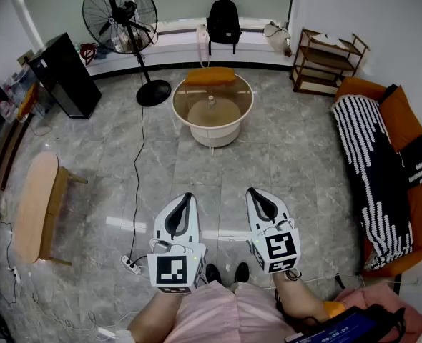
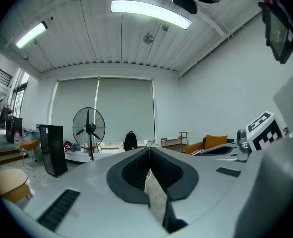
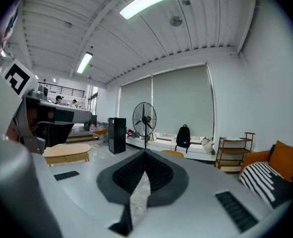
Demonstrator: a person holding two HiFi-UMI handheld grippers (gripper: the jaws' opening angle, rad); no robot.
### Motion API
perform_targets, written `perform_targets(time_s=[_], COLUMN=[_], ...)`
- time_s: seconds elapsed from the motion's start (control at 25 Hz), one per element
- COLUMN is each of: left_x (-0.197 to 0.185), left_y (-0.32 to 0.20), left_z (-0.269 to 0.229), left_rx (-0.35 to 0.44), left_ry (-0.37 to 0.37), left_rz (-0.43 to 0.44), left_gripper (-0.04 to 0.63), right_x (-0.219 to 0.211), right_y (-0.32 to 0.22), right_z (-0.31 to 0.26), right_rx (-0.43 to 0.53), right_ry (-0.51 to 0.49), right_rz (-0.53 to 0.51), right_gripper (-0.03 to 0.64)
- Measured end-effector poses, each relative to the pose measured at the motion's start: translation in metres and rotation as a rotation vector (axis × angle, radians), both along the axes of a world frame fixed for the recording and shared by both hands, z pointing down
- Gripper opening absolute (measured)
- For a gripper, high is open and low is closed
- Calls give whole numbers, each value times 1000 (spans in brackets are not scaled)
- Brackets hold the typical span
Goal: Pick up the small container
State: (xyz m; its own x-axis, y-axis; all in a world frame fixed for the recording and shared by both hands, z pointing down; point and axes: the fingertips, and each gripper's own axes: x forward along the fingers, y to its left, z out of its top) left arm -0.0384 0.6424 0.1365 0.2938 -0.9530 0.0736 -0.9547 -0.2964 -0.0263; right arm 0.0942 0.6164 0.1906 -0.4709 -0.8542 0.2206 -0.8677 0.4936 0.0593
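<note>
A round glass-topped coffee table (image 1: pixel 186 120) stands on the floor well ahead of me. A small pale object (image 1: pixel 211 100) sits at its middle; it is too small to tell whether it is the container. My left gripper (image 1: pixel 189 196) and right gripper (image 1: pixel 252 191) are held side by side low in the head view, far short of the table. The left gripper (image 2: pixel 149 148) has its dark pads closed together with nothing between them. The right gripper (image 3: pixel 145 152) is likewise shut and empty.
An orange seat (image 1: pixel 211 76) sits behind the table. A standing fan (image 1: pixel 119 9), a black cabinet (image 1: pixel 64 73) and a wooden bench (image 1: pixel 36 206) are at the left. A sofa with a striped blanket (image 1: pixel 372 170) and a shelf (image 1: pixel 325 63) are at the right. A power strip (image 1: pixel 131 264) lies by my feet.
</note>
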Motion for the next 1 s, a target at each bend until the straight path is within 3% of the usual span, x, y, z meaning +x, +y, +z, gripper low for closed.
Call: perform_targets(time_s=[0.64,0.8,0.84,0.92,1.0], left_x=[18,28,30,37,45], left_y=[-3,-4,-4,-6,-8], left_z=[4,5,5,5,7], left_rx=[-17,-21,-22,-22,-24], left_ry=[-17,-23,-24,-24,-22], left_rz=[3,2,0,-4,-7], left_gripper=[12,12,12,12,12], right_x=[14,25,27,29,33], right_y=[-2,-3,-3,-4,-5], right_z=[0,-9,-12,-13,-9], right_rx=[3,41,51,50,39], right_ry=[-8,-51,-65,-75,-72], right_rz=[-8,-8,-19,-52,-69], right_gripper=[2,2,12,199,204])
